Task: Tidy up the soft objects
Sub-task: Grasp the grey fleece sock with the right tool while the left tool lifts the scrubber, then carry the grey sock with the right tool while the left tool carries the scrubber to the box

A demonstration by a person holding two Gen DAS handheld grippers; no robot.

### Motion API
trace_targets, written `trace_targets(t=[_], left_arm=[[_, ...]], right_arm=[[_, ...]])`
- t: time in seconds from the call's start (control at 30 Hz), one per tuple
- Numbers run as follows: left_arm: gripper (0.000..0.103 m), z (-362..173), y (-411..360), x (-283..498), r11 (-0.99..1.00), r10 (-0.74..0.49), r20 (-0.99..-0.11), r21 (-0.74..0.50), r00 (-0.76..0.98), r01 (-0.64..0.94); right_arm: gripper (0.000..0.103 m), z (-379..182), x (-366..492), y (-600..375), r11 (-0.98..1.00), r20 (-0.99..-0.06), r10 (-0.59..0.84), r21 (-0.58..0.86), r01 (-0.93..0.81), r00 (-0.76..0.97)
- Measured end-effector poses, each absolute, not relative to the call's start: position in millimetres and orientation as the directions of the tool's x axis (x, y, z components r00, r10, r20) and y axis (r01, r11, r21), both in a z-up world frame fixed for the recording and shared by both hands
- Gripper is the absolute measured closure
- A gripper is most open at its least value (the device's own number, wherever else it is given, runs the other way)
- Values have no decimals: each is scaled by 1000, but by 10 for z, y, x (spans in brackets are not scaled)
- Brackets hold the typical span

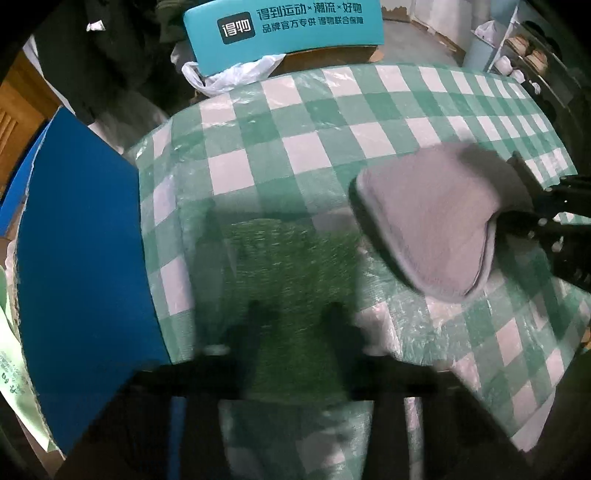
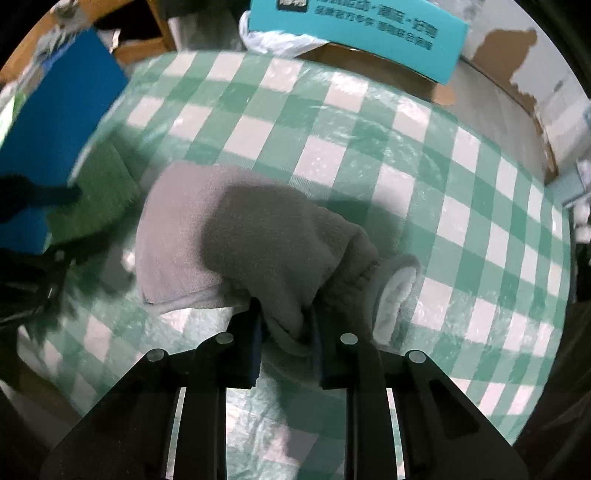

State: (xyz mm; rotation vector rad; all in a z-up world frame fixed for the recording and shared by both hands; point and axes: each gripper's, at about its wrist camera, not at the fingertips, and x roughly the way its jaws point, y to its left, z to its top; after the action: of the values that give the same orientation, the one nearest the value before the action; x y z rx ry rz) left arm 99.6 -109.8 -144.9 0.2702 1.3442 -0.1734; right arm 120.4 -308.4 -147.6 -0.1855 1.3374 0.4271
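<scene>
1. The checked tablecloth [image 2: 369, 155] covers the table under both grippers.
2. A blue board [image 1: 81, 258] stands at the cloth's left edge.
3. The grey cloth [image 2: 229, 229] lies on the tablecloth, its near fold pinched by the right gripper [image 2: 286, 325].
4. The green cloth [image 1: 291, 266] lies just beside the board; the left gripper [image 1: 295, 314], blurred, is narrowed on it.

A teal box [image 1: 282, 22] sits beyond the checked tablecloth [image 1: 332, 122].

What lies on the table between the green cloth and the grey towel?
Only bare checked tablecloth. The right wrist view shows the green cloth and grey towel apart, with nothing between.
</scene>
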Motion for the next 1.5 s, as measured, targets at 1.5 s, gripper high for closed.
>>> trace_targets(t=[1.5], left_arm=[[97, -55, -587, 589, 982, -97, -871, -6, 482, 186]], right_arm=[[84, -75, 1001, -2740, 886, -836, 375, 196, -421, 400]])
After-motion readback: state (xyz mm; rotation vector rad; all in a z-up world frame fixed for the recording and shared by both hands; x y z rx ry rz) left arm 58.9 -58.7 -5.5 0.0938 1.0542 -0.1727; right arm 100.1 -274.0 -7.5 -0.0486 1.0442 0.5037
